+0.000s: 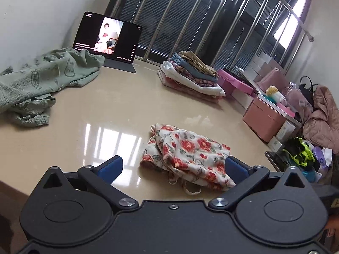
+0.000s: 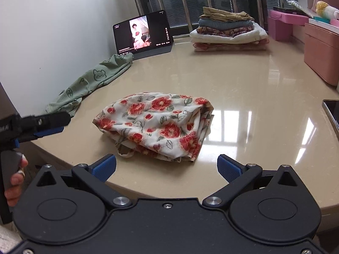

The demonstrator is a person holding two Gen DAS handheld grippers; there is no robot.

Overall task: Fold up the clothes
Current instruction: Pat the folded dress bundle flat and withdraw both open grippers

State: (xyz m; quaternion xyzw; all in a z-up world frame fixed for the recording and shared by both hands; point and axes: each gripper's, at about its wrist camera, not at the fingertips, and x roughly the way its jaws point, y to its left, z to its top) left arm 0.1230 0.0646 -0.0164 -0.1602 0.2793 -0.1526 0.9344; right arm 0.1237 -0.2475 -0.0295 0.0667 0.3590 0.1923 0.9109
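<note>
A folded white garment with red flowers (image 1: 186, 156) (image 2: 156, 124) lies on the beige table (image 1: 106, 110) (image 2: 243, 89), near its front edge. My left gripper (image 1: 173, 167) is open and empty, its blue fingers (image 1: 111, 167) on either side of the garment's near end, just above the table. It also shows from the side in the right wrist view (image 2: 50, 124), left of the garment. My right gripper (image 2: 167, 167) is open and empty, just in front of the garment. A crumpled green garment (image 1: 42, 78) (image 2: 93, 80) lies at the table's left, by the wall.
A stack of folded clothes (image 1: 190, 74) (image 2: 228, 29) sits at the table's far side. A tablet (image 1: 106, 36) (image 2: 144, 33) stands by the wall. Pink boxes (image 1: 264, 118) (image 2: 320, 50) stand to the right. A dark phone (image 2: 332, 112) lies at the right edge.
</note>
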